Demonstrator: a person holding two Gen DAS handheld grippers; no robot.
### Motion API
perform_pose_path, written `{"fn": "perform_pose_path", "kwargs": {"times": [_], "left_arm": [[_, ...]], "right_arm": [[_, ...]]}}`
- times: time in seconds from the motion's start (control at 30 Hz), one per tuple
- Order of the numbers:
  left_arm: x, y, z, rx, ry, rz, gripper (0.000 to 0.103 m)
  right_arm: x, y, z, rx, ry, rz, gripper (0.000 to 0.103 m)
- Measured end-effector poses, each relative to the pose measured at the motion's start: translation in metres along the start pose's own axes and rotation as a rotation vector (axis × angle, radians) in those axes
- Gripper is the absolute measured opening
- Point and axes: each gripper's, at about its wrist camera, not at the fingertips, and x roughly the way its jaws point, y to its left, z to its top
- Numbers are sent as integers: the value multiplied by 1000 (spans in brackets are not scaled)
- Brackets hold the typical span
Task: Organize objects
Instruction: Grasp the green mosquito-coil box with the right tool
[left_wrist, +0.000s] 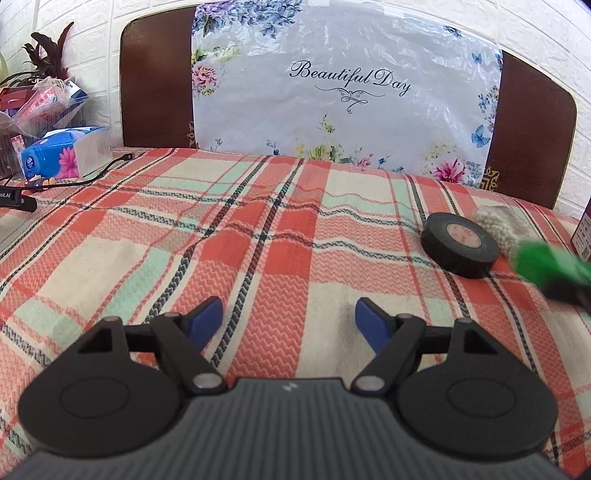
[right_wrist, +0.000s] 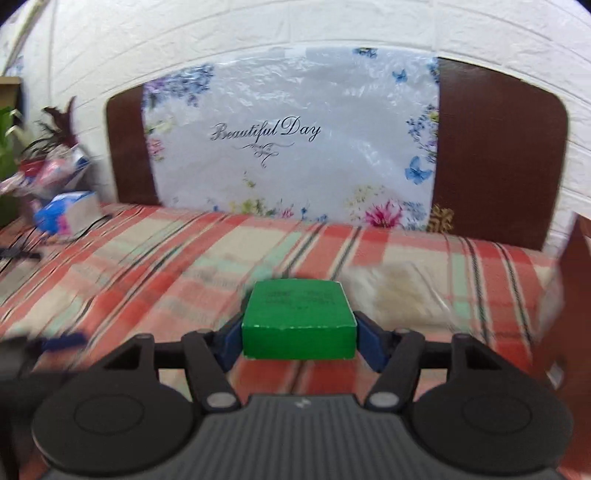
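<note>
My right gripper (right_wrist: 299, 334) is shut on a small green box (right_wrist: 299, 314), its blue pads pressed against the box's two sides, above the plaid blanket (right_wrist: 147, 273). In the left wrist view the same green box (left_wrist: 543, 266) shows blurred at the right edge. Next to it a black tape roll (left_wrist: 460, 245) lies flat on the blanket, with a clear bag of white beads (left_wrist: 498, 229) behind it. My left gripper (left_wrist: 289, 314) is open over bare blanket with nothing between its blue fingers (left_wrist: 207, 321).
A floral plastic bag (left_wrist: 343, 92) leans on the brown headboard (left_wrist: 155, 92) at the back. A blue tissue pack (left_wrist: 66, 155), plastic bags (left_wrist: 40, 99), a black cable (left_wrist: 92, 173) and a black device (left_wrist: 14, 199) crowd the left side. A dark red box (left_wrist: 583, 232) stands far right.
</note>
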Motion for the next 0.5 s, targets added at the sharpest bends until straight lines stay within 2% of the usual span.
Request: {"fn": "perform_pose_path", "kwargs": {"times": [0.17, 0.27, 0.3, 0.37, 0.43, 0.5], "left_arm": [[1, -4, 0, 31, 14, 2, 80], [-4, -14, 5, 40, 69, -10, 78], [-11, -17, 8, 2, 95, -79, 77], [-33, -36, 10, -58, 141, -283, 75], [-52, -71, 10, 2, 175, -454, 75], [-70, -110, 3, 126, 192, -574, 76]], "right_arm": [[-71, -24, -65, -80, 90, -10, 63], [-99, -34, -93, -119, 123, -67, 75], [-107, -38, -99, -125, 113, -96, 81], [-119, -44, -106, -127, 103, -113, 82], [-125, -49, -108, -97, 97, -110, 82], [-127, -49, -108, -82, 84, -91, 82]]}}
